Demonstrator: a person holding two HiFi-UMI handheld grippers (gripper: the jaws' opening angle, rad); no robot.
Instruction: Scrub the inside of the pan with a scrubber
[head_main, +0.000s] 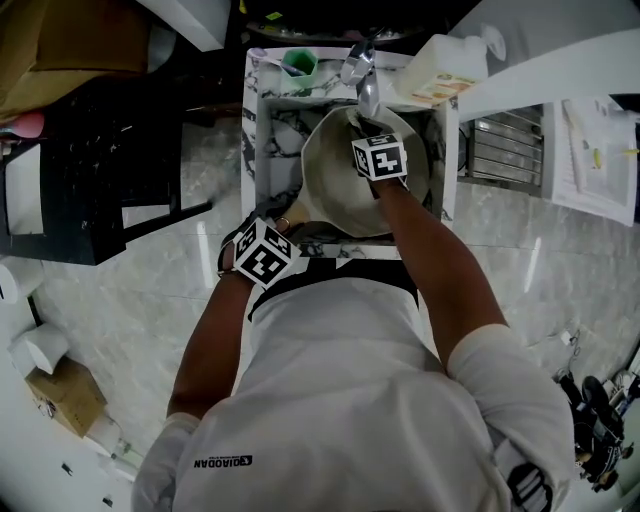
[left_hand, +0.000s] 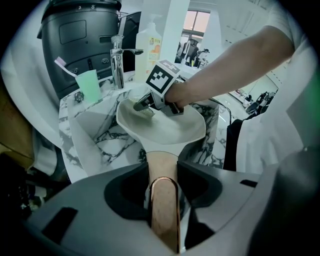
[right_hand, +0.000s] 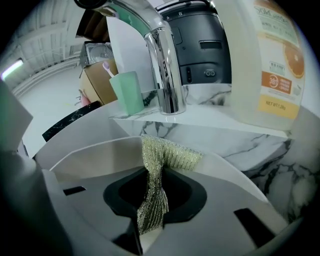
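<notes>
The bottle (right_hand: 260, 60) beside the tap (right_hand: 162, 65) has a label with a picture of an orange and the words "NET WT". The rest of its print is too blurred to read. A short line of dark print on the person's white shirt (head_main: 350, 400) is too small to read with any confidence.

In the head view the marker cubes cover both grippers' jaws and most of the pan's handle. The right gripper view shows nothing of the pan's inside.

The left gripper (left_hand: 162, 165) has its fingers set wide and clamped on the copper-coloured handle (left_hand: 164, 210) of the pan (left_hand: 165, 125), which lies tilted in the marble sink (head_main: 255, 140). The right gripper (right_hand: 160, 165) pinches a yellow-green mesh scrubber (right_hand: 152, 200) with its fingers narrow. The scrubber's free end is at the pan's far inner wall, below the tap, but I cannot tell whether it touches.
</notes>
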